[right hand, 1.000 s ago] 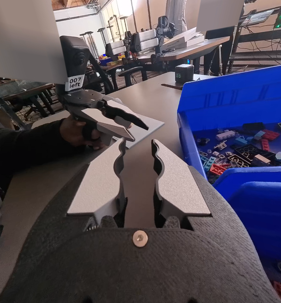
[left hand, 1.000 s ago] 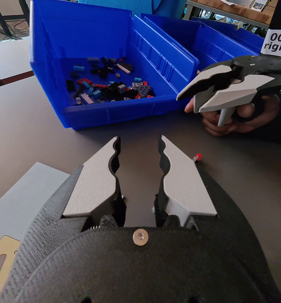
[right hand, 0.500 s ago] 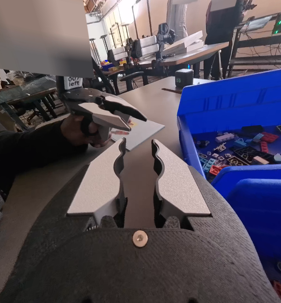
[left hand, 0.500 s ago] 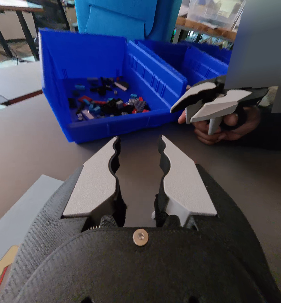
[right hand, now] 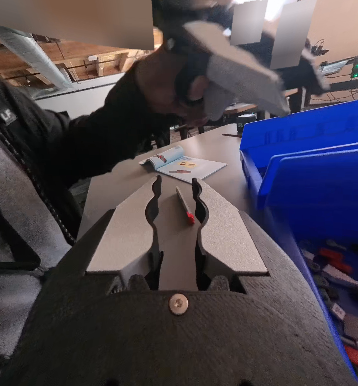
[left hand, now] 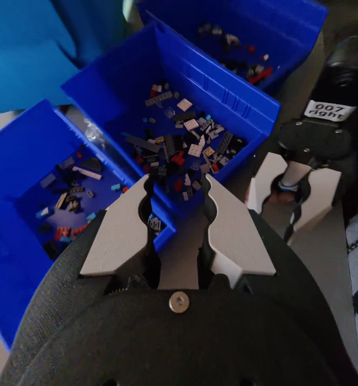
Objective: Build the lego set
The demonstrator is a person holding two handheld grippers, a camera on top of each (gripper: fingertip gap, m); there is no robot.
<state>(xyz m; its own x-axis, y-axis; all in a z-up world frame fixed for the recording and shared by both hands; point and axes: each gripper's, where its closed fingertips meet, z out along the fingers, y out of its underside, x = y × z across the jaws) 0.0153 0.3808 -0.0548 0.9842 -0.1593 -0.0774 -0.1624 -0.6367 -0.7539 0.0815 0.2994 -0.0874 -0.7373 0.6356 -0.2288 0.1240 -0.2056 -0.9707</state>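
I am holding my left claw [left hand: 176, 181] high over the blue bins, fingers spread apart with nothing between them and touching nothing. Its tips are hanging above the near edge of the middle bin [left hand: 255, 117], where a heap of loose lego pieces [left hand: 186, 144] in grey, black, white and red is lying on the bin floor. To the left, a second bin [left hand: 17, 146] is holding a thinner scatter of pieces, and a third bin [left hand: 295, 31] is sitting behind the middle one.

I am keeping my right claw [right hand: 176, 181] low over the grey table [right hand: 115, 188], also parted and empty. Between its fingers, down on the tabletop, a thin grey rod with a red end [right hand: 185, 205] is lying; whether either finger is touching it I cannot tell.

The left camera is looking down into all three bins and is catching the right claw [left hand: 291, 219] from above at the right edge. The right camera is showing what the left one misses: the rod, an open instruction booklet [right hand: 186, 165] lying on the table beyond the claw tips, and the left claw [right hand: 247, 69] blurred and raised above the bin wall [right hand: 311, 133], gripped by my hand [right hand: 173, 92] in a dark sleeve.
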